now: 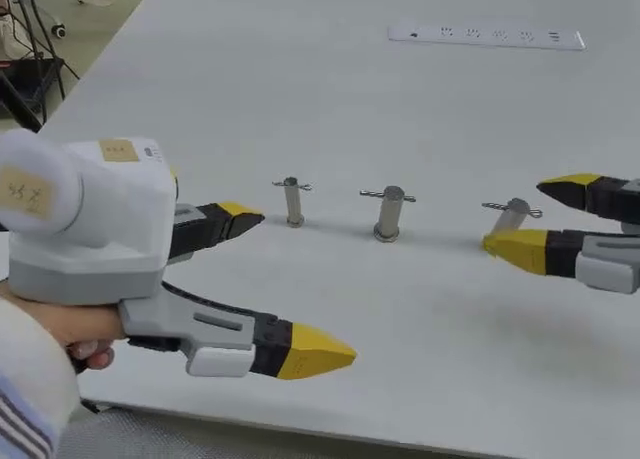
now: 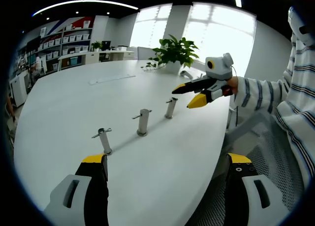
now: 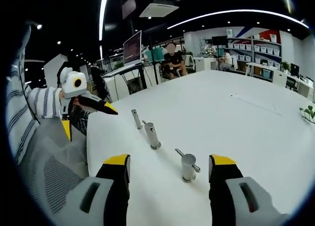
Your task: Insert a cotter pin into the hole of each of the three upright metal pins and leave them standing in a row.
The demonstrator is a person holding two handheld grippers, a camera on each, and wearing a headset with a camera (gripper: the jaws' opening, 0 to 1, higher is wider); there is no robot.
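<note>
Three upright metal pins stand in a row on the white table: the left pin (image 1: 293, 201), the middle pin (image 1: 388, 215) and the right pin (image 1: 513, 215). A thin cotter pin crosses the top of each. My left gripper (image 1: 290, 285) is open in front of the left pin, holding nothing; its own view has that pin (image 2: 104, 140) nearest, just ahead of its left jaw. My right gripper (image 1: 514, 217) is open, its yellow tips on either side of the right pin (image 3: 188, 167), not touching it.
A white power strip (image 1: 485, 36) lies flat at the far side of the table. A potted plant (image 2: 172, 51) stands at the table's end. Desks, shelves and a seated person (image 3: 172, 56) are beyond the table. The table's near edge (image 1: 300, 429) runs below my left gripper.
</note>
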